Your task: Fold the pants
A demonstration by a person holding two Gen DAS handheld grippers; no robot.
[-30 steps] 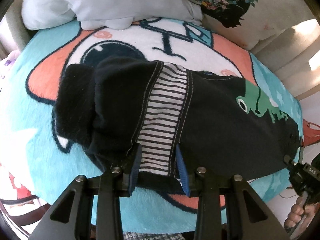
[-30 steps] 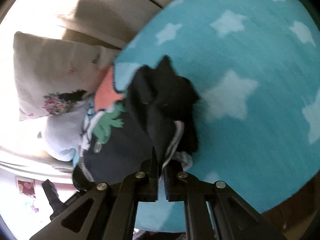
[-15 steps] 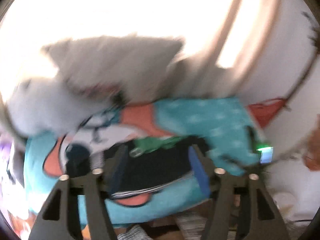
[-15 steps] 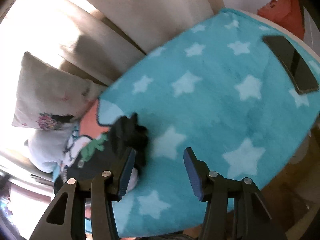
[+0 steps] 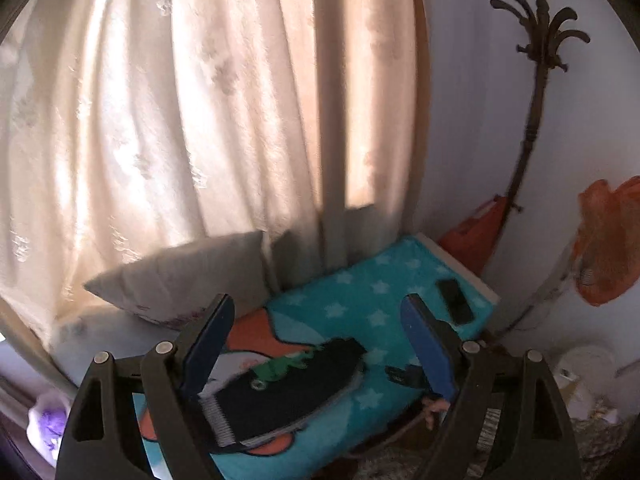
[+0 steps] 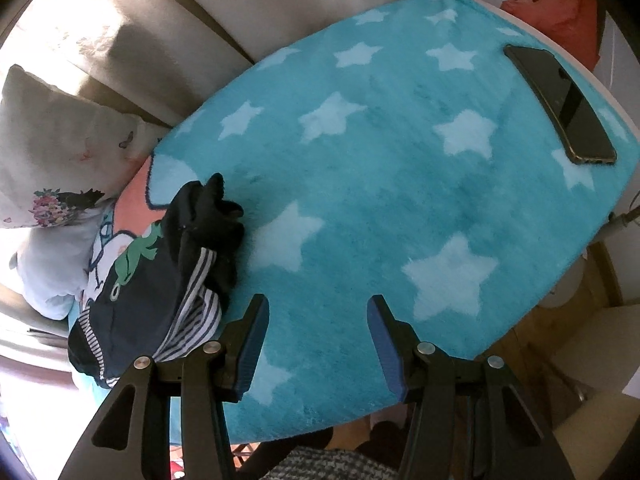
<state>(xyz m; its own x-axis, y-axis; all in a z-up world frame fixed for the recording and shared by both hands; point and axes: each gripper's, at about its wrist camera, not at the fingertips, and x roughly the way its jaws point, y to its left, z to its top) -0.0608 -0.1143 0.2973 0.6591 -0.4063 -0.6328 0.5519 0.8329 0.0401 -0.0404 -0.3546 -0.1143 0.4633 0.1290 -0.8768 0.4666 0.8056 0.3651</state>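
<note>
The small dark navy cotton pants [image 6: 144, 288], with a striped black-and-white waistband and a green frog print, lie folded into a compact bundle on the plush turquoise blanket with pale stars [image 6: 380, 184]. They sit toward the blanket's pillow-side end, close to its near edge, partly over the orange and white cartoon patch there.

The left gripper [image 5: 320, 344] is raised well above the blanket, its blue-padded jaws spread wide with nothing between them. The right gripper [image 6: 318, 344] hangs lower, just beside the bundle, jaws likewise wide apart and empty, over bare starred blanket.

The fold looks essentially done, so the main risks lie in how the bundle holds. In the right wrist view the black top layer is rumpled into a bunched peak at the end facing the middle of the blanket, and the striped waistband bulges out below it on the near side. That uneven stack could spring open or slide on the soft pile without any touch. The right gripper's left finger [image 6: 248, 344] stands near the waistband end, so a sideways drift could snag the cloth and drag the layers apart.

A black rectangular smartphone [image 6: 560, 104] rests near the far corner of the blanket, well apart from the pants. A beige pillow with a floral print [image 6: 52, 152] borders the bundle's end, where any pushing could crowd the pants.
</note>
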